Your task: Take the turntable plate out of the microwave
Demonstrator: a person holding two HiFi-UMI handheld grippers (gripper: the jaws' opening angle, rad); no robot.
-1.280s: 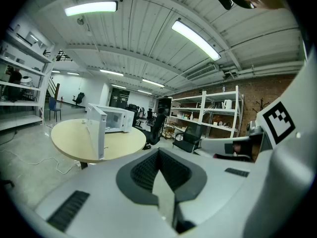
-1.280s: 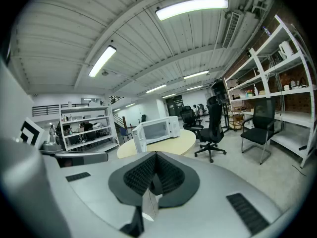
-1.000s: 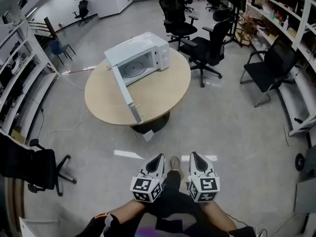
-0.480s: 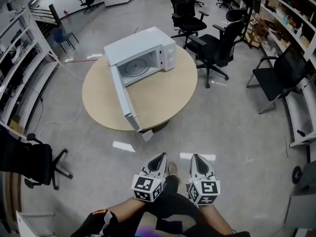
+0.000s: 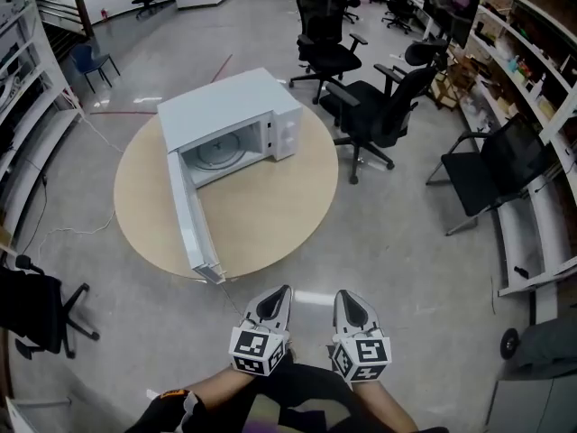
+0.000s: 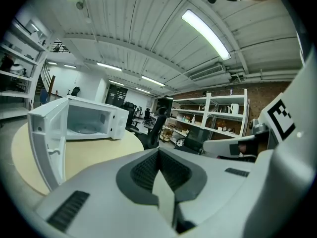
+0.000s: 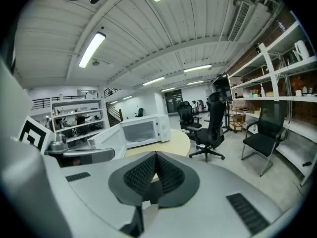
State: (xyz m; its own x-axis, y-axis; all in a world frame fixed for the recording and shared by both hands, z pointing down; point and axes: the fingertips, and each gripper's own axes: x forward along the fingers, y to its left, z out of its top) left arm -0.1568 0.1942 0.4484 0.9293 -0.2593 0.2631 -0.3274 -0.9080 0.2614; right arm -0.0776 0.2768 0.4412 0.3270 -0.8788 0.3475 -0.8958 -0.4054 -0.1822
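Well apart from open microwave (image 5: 230, 115), left gripper (image 5: 279, 292) and right gripper (image 5: 343, 297): fingers (image 6: 143, 172) closed, empty.

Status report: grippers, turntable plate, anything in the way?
Both shut, empty: left hand-held gripper, right hand-held gripper. The turntable plate sits inside microwave, door open. Nothing blocking.

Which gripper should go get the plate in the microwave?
Probably the left. The microwave and its turntable plate lie left of both grippers, so the left gripper is slightly nearer than the right gripper. Both are shut, empty and far from the table.
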